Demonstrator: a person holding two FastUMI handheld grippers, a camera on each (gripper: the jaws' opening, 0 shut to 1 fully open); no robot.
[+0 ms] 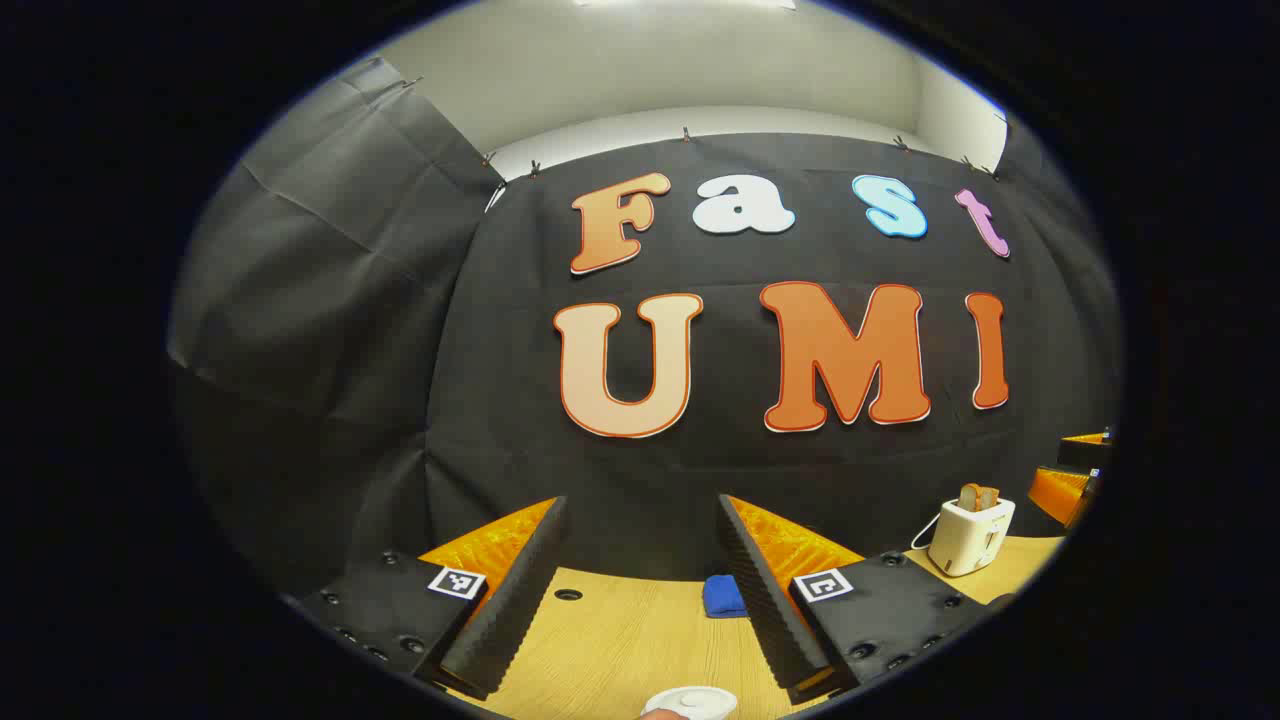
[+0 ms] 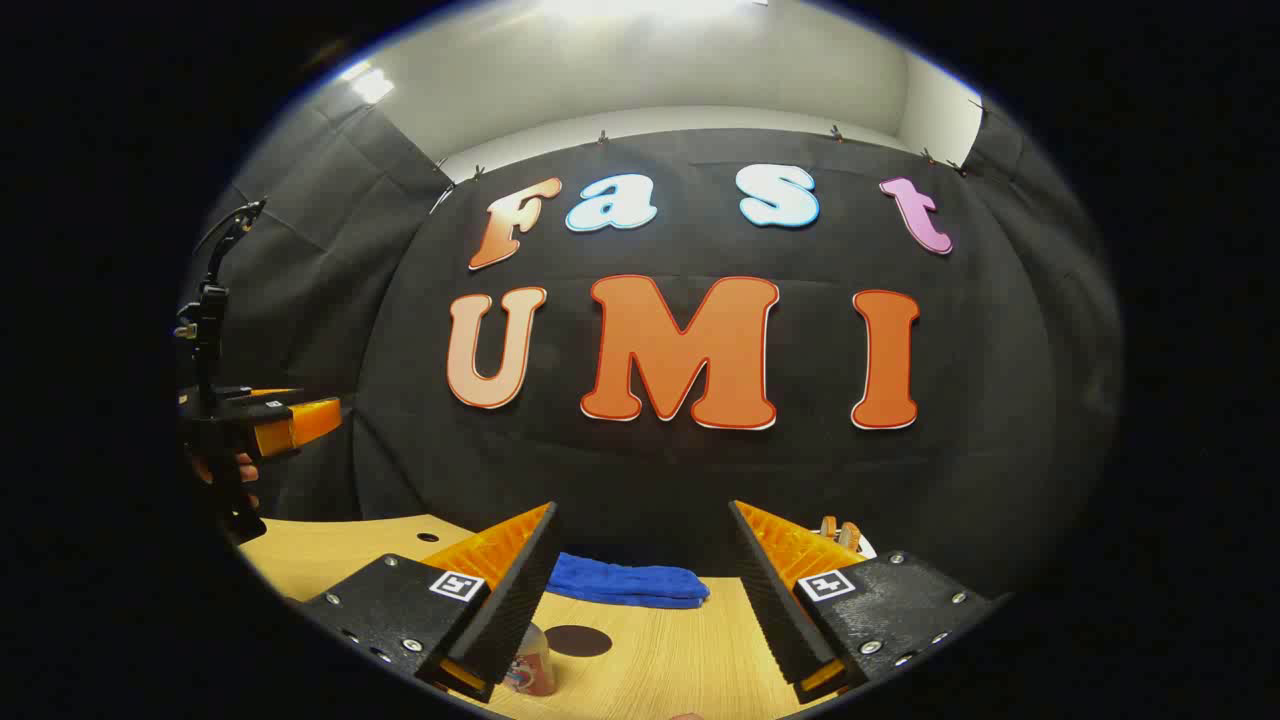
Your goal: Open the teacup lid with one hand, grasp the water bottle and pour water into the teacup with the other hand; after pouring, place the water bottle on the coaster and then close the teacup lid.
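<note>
**Both grippers high above the table, cup and bottle low beneath them**

The teacup lid (image 1: pixel 692 702), a white disc, sits at the bottom edge of the left gripper view, below and just ahead of the left gripper (image 1: pixel 640 590), whose fingers stand wide apart on nothing. The water bottle (image 2: pixel 530 665) stands upright below the right gripper (image 2: pixel 640 590), beside its left finger, with the dark round coaster (image 2: pixel 578 641) just beyond it. The right gripper's fingers are also spread and empty. Judging from this, the left gripper is nearer the lid. Both point level toward the wall, so each must tip down. A blue cloth (image 2: pixel 628 583) lies farther back on the table (image 2: pixel 690 650).
</note>
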